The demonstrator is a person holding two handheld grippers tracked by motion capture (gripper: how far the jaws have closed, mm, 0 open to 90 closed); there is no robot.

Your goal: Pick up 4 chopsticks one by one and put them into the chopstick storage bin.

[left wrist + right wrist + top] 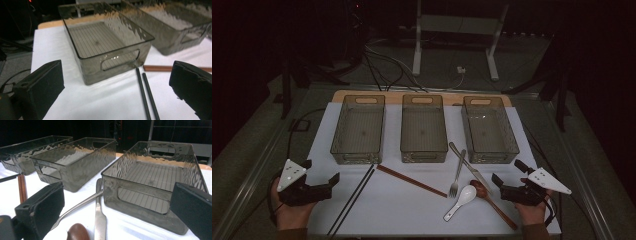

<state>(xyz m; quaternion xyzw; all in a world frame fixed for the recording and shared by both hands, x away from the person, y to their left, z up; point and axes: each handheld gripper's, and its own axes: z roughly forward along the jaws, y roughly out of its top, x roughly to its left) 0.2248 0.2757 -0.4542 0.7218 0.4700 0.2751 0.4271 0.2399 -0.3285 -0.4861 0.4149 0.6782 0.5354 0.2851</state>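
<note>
Three clear grey bins stand in a row on the white mat: left bin (pixel 357 156), middle bin (pixel 424 154), right bin (pixel 492 155). In front of them lie black chopsticks (pixel 354 197), brown chopsticks (pixel 412 181), a fork (pixel 456 175), a knife (pixel 469 167), a white spoon (pixel 462 200) and a wooden spoon (pixel 492 202). My left gripper (pixel 321 171) is open and empty at the mat's near left corner, facing the left bin (pixel 112 60) and the black chopsticks (pixel 146 95). My right gripper (pixel 507 172) is open and empty at the near right, just right of the wooden spoon (pixel 78 232), facing the right bin (pixel 145 205).
The mat (pixel 402 210) lies on a wooden board on a grey table. Cables (pixel 382 70) and a white stand (pixel 417 50) sit beyond the far edge. Bare mat lies between the black chopsticks and the white spoon. The knife (pixel 100 217) and fork (pixel 80 205) cross near the right bin.
</note>
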